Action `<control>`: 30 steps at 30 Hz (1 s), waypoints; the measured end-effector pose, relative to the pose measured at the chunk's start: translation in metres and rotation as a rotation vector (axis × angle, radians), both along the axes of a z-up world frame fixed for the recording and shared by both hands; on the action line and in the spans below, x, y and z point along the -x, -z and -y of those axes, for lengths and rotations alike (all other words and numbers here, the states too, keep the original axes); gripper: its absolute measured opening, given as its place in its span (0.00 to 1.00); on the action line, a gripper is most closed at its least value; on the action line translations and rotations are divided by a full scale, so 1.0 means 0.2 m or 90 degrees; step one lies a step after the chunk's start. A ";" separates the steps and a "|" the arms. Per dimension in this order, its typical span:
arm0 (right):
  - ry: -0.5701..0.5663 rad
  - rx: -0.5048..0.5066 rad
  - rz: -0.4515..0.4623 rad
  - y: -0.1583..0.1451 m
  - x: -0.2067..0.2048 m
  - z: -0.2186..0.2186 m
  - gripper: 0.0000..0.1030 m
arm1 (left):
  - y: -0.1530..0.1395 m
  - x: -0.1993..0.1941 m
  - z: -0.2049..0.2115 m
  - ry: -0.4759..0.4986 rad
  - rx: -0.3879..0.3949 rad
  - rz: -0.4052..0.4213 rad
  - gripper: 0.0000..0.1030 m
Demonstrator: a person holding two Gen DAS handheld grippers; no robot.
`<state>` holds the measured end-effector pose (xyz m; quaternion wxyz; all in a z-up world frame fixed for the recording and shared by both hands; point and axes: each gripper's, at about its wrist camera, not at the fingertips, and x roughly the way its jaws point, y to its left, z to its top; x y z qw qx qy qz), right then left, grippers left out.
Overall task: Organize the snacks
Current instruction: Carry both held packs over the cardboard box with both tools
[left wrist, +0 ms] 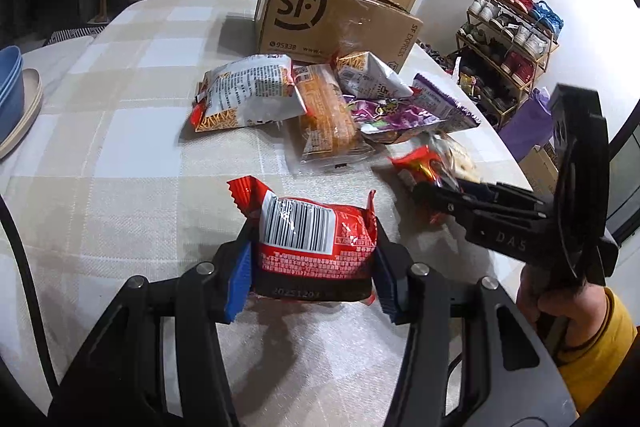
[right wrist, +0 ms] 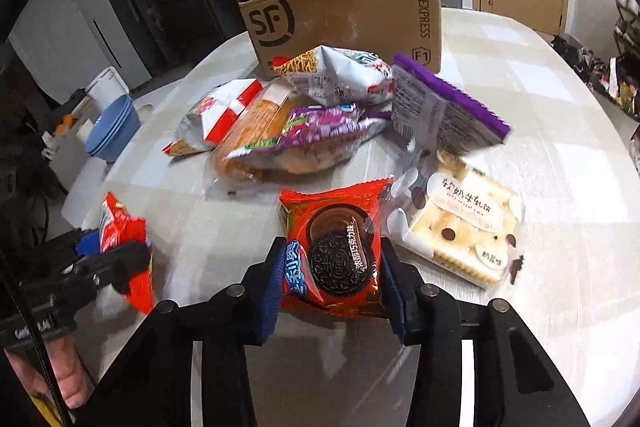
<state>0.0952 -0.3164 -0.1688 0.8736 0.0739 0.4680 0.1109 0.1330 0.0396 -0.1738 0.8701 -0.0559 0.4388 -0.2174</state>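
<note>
My left gripper (left wrist: 312, 259) is shut on a red snack packet (left wrist: 316, 235) with a barcode label, its blue pads pressing both sides just above the checked tablecloth (left wrist: 120, 147). In the right wrist view this red snack packet (right wrist: 120, 227) sits in the left gripper (right wrist: 112, 255) at the left. My right gripper (right wrist: 332, 279) grips an orange-red Oreo packet (right wrist: 336, 247) lying on the table, pads against both its sides. A heap of snack bags (right wrist: 300, 123) lies beyond, in front of a brown SF cardboard box (right wrist: 344, 19).
A clear pack of cream crackers (right wrist: 460, 223) lies right beside the Oreo packet, and a purple-edged packet (right wrist: 440, 107) behind it. Blue bowls (left wrist: 10, 87) stand at the table's left edge. A shoe rack (left wrist: 508, 39) stands past the right edge. A hand in a yellow sleeve (left wrist: 592, 327) holds the right gripper.
</note>
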 end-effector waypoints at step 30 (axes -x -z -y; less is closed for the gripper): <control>-0.041 -0.187 0.149 -0.46 0.40 0.14 0.43 | -0.35 0.23 0.11 0.004 -0.010 0.048 0.47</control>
